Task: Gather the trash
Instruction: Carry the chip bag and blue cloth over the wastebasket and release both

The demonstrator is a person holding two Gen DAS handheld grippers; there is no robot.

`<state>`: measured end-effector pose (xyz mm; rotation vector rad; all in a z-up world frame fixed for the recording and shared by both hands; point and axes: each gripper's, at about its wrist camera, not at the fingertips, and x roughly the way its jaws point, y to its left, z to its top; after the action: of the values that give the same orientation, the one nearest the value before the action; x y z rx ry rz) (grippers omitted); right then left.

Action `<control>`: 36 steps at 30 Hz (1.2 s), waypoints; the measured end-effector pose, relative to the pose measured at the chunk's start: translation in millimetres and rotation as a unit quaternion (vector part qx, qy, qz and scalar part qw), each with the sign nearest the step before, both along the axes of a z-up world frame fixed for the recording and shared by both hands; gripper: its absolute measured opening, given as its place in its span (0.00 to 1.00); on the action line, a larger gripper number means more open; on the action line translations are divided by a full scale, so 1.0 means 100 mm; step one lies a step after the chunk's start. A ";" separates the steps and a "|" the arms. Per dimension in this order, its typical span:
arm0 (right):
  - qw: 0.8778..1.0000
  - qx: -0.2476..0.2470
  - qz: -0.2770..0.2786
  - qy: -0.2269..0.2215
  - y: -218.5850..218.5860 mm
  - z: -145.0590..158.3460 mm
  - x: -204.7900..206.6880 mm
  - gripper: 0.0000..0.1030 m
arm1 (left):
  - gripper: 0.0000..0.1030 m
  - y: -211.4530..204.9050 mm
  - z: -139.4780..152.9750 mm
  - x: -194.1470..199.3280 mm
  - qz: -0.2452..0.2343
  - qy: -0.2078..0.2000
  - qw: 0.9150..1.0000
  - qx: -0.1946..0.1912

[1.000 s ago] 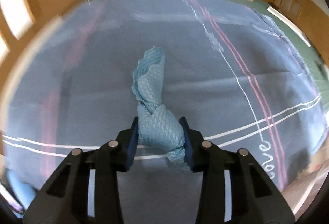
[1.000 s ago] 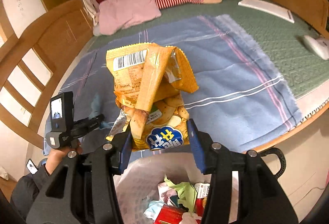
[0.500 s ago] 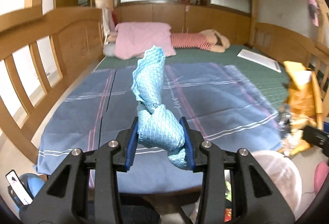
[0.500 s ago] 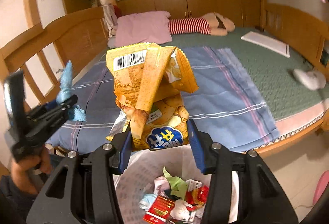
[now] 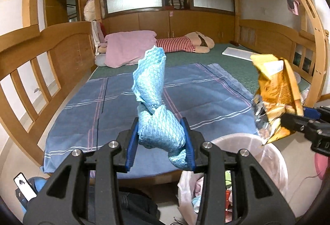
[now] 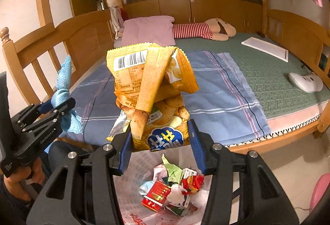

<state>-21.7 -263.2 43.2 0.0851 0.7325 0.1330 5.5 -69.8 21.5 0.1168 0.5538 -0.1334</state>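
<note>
Blue quilted cloth (image 5: 158, 113), twisted, one item: clamped between the pads of the left gripper (image 5: 160, 138), its free end standing upright above the jaws. A second ago this gripper looked straight down on the blue blanket (image 5: 103, 113); now it is lifted and drawn back off the bed, so the whole room shows and the bin (image 5: 274, 165) appears at lower right, beside the gripper and not yet under it. Yellow chip bag (image 6: 152, 93), crumpled, one item: pinched at its lower end by the right gripper (image 6: 159, 140), which has risen a little and hangs directly over the bin (image 6: 132, 202); wrappers and paper already lie inside. Neither grip has altered. Reading: both pieces are off the bed and in transit. The bag looks ready for release as it stands; the cloth likely needs carrying rightward over the rim first, lest it fall on the floor (image 6: 288, 165).
</note>
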 end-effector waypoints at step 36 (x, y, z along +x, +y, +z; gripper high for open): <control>0.993 0.013 -0.022 0.113 -0.18 -0.65 -0.03 0.50 | 0.38 -0.26 -0.48 -0.05 -0.078 0.067 0.995 -0.010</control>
<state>-25.1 -281.6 -21.6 0.1431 0.9535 0.0925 0.4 -95.4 -26.3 0.1323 0.6760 -0.3011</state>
